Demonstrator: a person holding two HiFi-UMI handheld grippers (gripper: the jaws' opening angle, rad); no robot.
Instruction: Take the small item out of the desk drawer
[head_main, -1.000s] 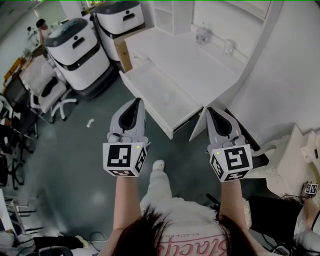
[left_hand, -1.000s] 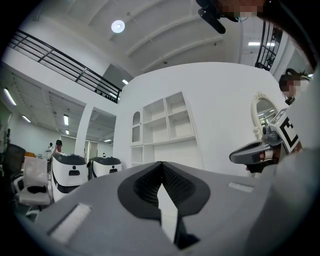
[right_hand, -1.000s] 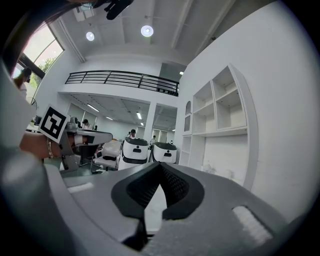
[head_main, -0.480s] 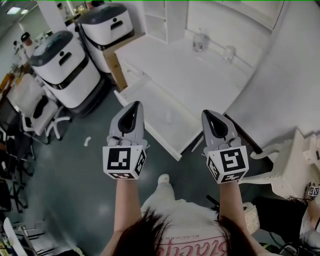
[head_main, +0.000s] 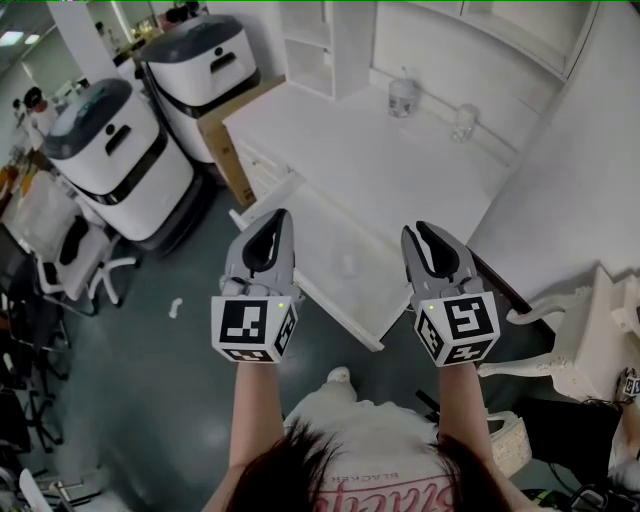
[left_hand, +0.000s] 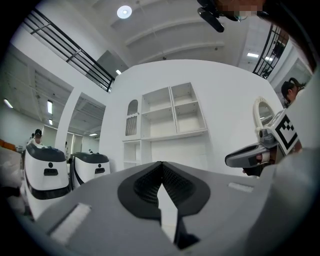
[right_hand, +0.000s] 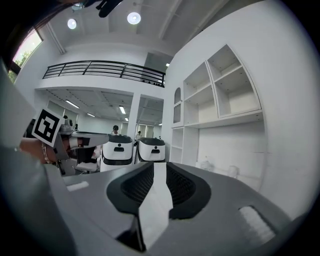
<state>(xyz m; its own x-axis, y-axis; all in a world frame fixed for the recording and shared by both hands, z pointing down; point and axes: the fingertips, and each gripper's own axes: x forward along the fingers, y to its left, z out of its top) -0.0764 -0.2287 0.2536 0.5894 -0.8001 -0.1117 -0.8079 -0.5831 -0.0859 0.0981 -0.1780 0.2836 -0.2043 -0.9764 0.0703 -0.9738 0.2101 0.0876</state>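
The white desk (head_main: 400, 165) has its drawer (head_main: 318, 300) pulled out toward me. A small pale item (head_main: 347, 265) lies on the drawer's floor. My left gripper (head_main: 272, 218) hovers above the drawer's left end, jaws shut and empty; in the left gripper view (left_hand: 161, 165) its tips meet. My right gripper (head_main: 425, 232) hangs above the drawer's right end, by the desk's front edge. Its jaws are opening, with a narrow gap and nothing between them, as the right gripper view (right_hand: 159, 166) shows. Both grippers are well above the item and apart from it.
Two glass jars (head_main: 402, 97) (head_main: 462, 120) stand at the back of the desk. Left of it are two white machines (head_main: 120, 160) (head_main: 200, 60) and a cardboard box (head_main: 235, 150). A white shelf unit (head_main: 320, 45) rises behind; an ornate white chair (head_main: 580, 345) is at right.
Both grippers have come forward over the open drawer, which now lies under them. The right jaws have parted a little; the left stay shut.
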